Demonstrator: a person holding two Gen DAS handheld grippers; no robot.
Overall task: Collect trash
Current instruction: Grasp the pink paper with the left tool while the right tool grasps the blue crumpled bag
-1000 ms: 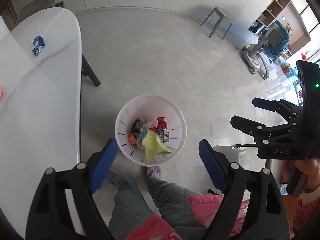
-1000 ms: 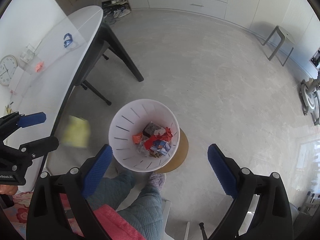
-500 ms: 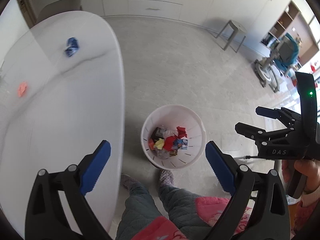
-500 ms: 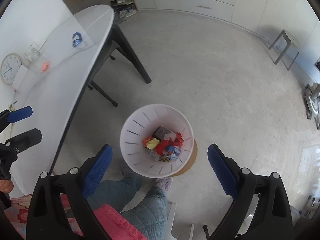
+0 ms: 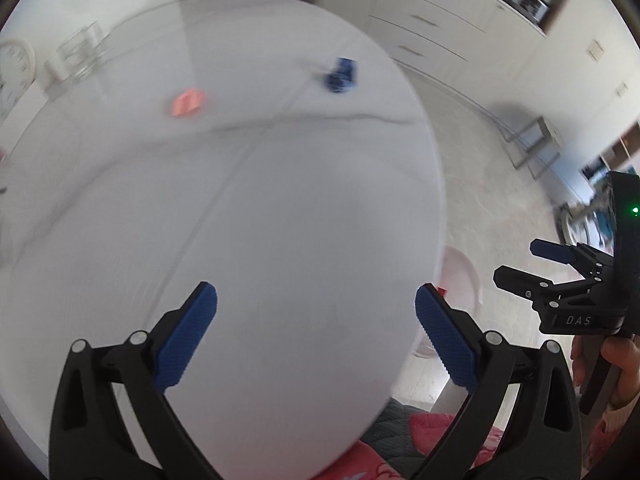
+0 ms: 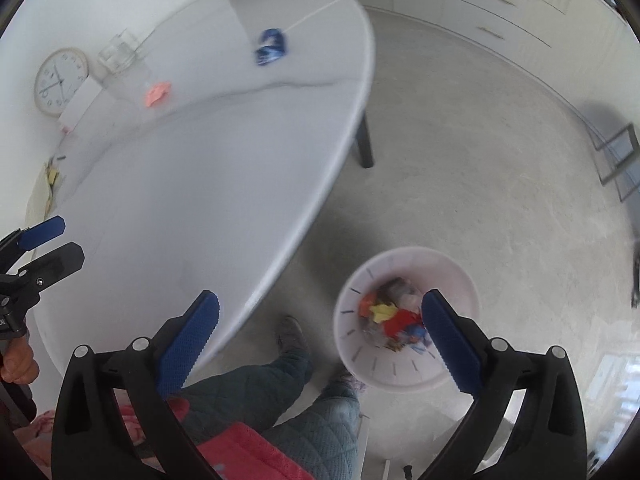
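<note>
- Hovering above the near end of the white oval tabletop, the left gripper has its blue-padded jaws spread wide and empty; the right gripper, equally wide and empty, hangs partly over the floor by the white slotted plastic bin
- Both leftover scraps lie far ahead of the fingers, toward the table's far end; the left gripper looks nearer
- The crumpled blue wrapper sits ahead-right, the small flat orange-pink paper scrap ahead-left; both are blurred, so no long axis can be told

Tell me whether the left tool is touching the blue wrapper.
Apart. In the left wrist view, the open left tool hangs over bare table, the blue wrapper far beyond.
</note>
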